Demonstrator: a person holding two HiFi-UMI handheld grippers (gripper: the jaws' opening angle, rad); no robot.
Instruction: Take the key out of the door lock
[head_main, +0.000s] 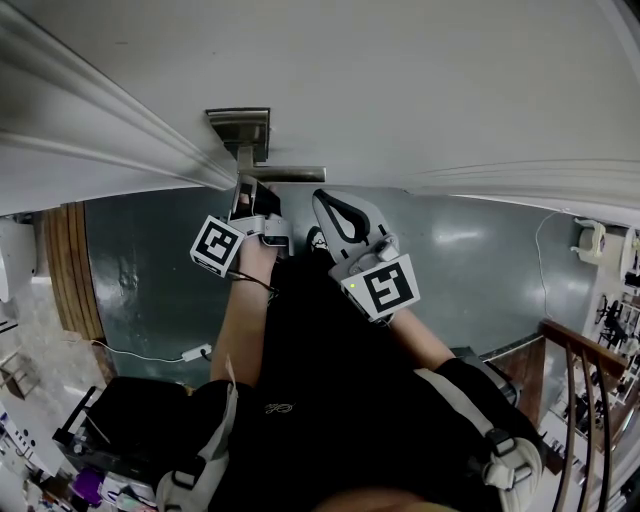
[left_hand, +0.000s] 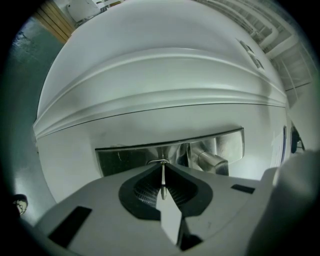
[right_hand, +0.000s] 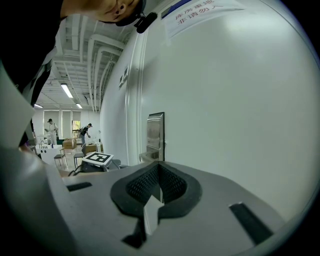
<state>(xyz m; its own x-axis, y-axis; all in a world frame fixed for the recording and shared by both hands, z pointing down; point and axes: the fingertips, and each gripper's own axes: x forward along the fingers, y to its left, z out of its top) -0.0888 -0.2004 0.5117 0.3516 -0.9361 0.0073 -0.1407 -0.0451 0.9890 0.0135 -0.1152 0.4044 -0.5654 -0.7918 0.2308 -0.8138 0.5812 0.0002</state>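
Sitting edge-on in the lock plate, the key is seen pinched between the 2 closed jaws of the left gripper, the right gripper held shut and empty nearby, and could be jammed or dropped if pulled askew.

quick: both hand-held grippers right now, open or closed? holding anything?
Left hand-held gripper: closed on the key, right at the door lock plate.
Right hand-held gripper: closed, nothing between its jaws.
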